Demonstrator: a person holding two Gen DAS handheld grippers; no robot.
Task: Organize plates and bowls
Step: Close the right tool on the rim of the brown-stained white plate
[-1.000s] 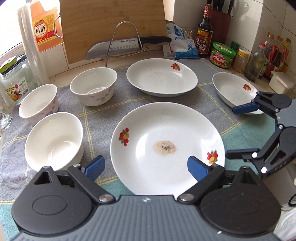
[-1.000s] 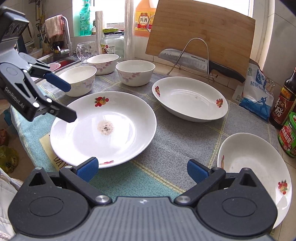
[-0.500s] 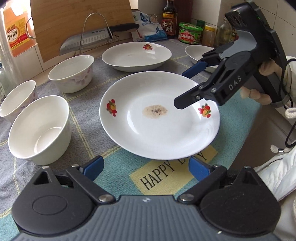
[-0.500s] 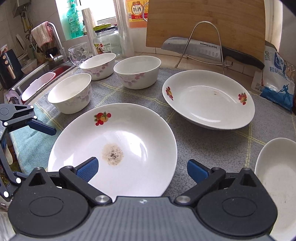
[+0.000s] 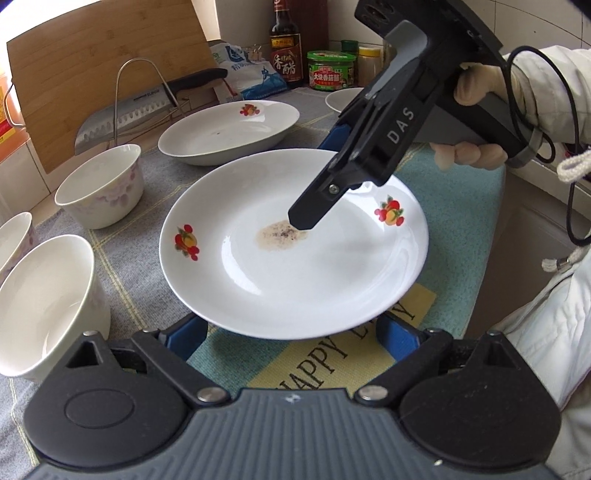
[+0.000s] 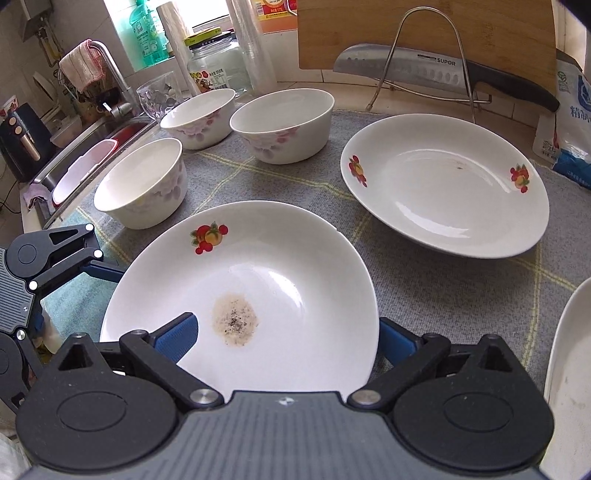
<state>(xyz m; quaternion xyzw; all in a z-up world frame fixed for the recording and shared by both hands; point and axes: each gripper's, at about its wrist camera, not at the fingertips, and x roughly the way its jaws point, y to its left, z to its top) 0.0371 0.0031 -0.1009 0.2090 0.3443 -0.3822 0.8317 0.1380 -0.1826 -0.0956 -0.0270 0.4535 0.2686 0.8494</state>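
Note:
A white plate with fruit prints and a brown stain [image 5: 295, 258] [image 6: 266, 280] lies on the mat in front. My right gripper [image 6: 284, 338] is open and straddles its near rim, one finger over the plate and one outside it; its fingers [image 5: 306, 214] show over the stain in the left wrist view. My left gripper [image 5: 291, 334] is open at the plate's other rim, blue pads low beside it. A second fruit plate [image 6: 447, 184] [image 5: 229, 129] lies behind. Three white bowls [image 6: 282, 125] [image 6: 142, 182] [image 6: 199, 116] stand at the left. A third plate [image 6: 569, 362] is at the right.
A cutting board [image 6: 424, 33] and a knife on a wire rack [image 6: 436, 70] stand at the back. Sauce bottle and jars [image 5: 332, 70] are at the back corner. The sink [image 6: 85, 155] lies left of the bowls. The counter edge [image 5: 509, 206] runs on the right.
My right gripper has come down over the stained plate's rim, one finger now above the plate. My left gripper has closed in low on the plate's opposite rim.

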